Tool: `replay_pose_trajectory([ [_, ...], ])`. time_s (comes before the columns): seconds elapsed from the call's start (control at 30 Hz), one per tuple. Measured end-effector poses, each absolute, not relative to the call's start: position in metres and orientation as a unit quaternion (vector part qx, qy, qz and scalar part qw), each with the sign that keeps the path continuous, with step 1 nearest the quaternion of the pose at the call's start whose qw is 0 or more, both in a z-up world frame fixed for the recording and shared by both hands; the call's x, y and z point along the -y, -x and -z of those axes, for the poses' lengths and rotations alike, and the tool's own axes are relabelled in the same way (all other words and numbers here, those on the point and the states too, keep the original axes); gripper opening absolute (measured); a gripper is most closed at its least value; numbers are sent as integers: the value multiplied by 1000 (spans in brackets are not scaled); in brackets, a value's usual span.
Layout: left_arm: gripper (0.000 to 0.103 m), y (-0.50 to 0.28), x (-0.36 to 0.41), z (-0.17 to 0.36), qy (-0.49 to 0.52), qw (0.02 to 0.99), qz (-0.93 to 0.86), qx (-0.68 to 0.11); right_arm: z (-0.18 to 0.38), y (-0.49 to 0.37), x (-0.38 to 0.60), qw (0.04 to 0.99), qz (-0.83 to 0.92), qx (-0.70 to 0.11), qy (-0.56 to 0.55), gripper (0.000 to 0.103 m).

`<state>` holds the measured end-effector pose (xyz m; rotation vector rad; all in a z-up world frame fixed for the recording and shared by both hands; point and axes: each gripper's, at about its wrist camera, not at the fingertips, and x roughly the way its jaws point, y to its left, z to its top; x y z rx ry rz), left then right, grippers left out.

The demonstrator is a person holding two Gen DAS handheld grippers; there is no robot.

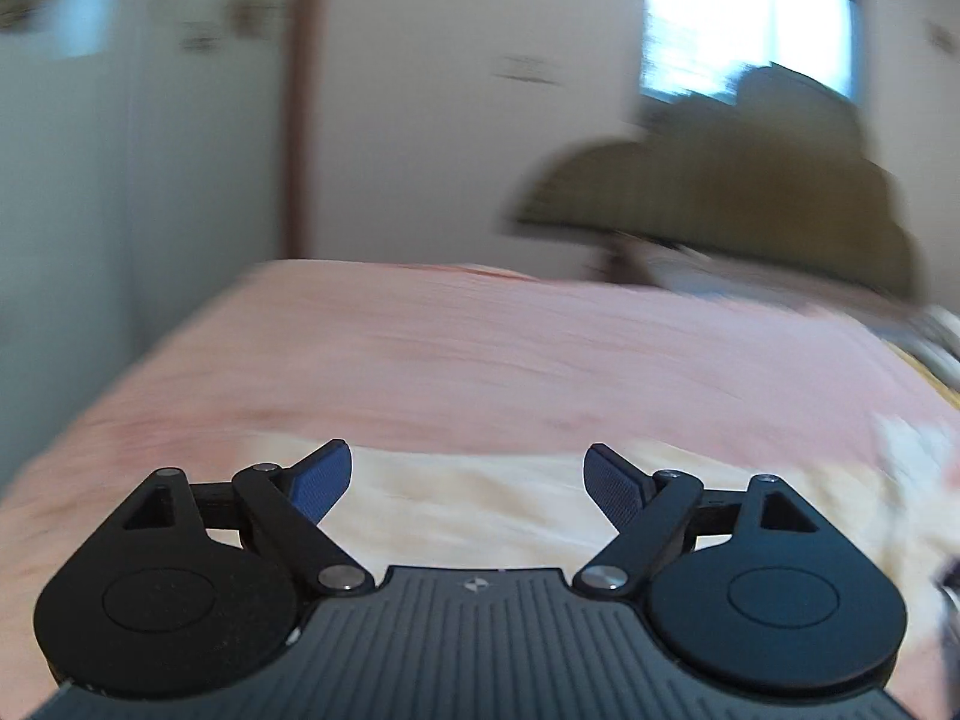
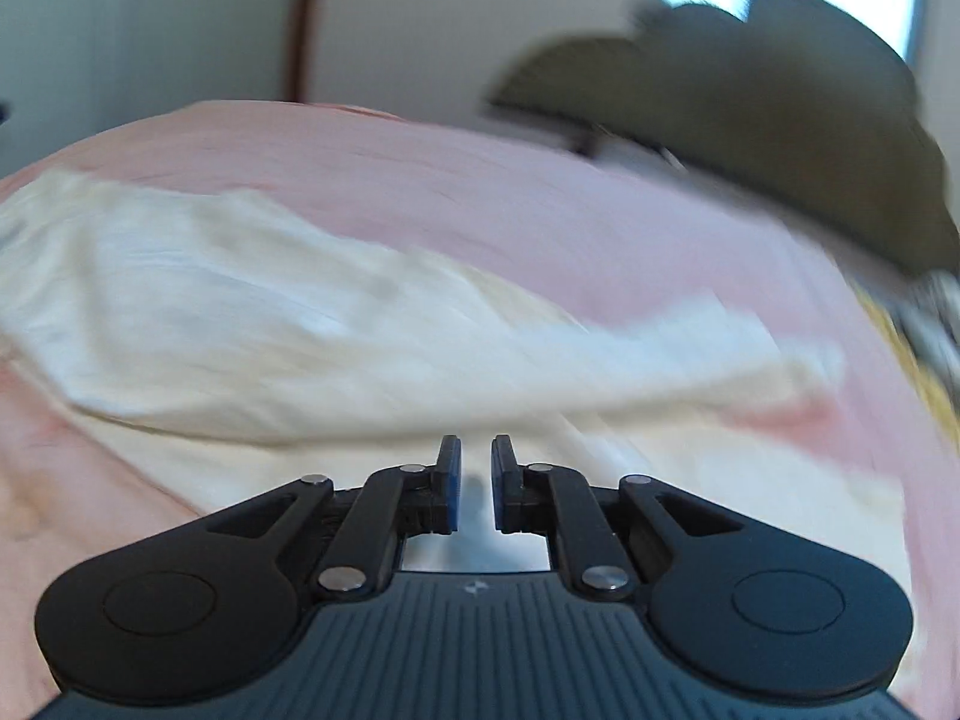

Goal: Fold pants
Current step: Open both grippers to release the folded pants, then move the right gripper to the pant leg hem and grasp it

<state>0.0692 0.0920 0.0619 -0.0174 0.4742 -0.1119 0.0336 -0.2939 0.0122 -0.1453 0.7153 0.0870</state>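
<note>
Cream-white pants (image 2: pixel 270 324) lie spread and rumpled across a pink bed cover (image 2: pixel 540 192). In the left wrist view the pants (image 1: pixel 480 510) show as a pale patch just beyond my left gripper (image 1: pixel 467 480), which is wide open and empty above them. My right gripper (image 2: pixel 476 483) hovers over the near part of the pants with its blue-padded jaws almost together, a narrow gap between them, and nothing held. Both views are blurred by motion.
An olive-green pillow or cushion (image 1: pixel 750 198) lies at the far right of the bed, also in the right wrist view (image 2: pixel 750 96). A bright window (image 1: pixel 744 18) is behind it. A cream wall and wardrobe doors (image 1: pixel 150 120) stand beyond the bed's far left edge.
</note>
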Motion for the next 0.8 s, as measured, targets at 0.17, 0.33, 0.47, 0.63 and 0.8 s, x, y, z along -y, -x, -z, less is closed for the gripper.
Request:
replay_pose_trajectory([
  [0.17,86,-76,20,-36,-53,921,278,-270,-1,-7,360,928,-25,-362,-80,29],
  [0.33,86,-73,98,-8,-110,875,388,-269,-16,-3,411,941,55,-321,-98,43],
  [0.47,80,-73,121,21,-110,852,418,-295,13,-29,456,916,93,-374,-106,60],
  [0.63,58,-82,135,45,-80,837,425,-334,10,-58,487,916,137,-362,-103,61],
  [0.8,52,-80,140,48,-93,844,427,-313,17,-96,508,906,160,-384,-74,72],
])
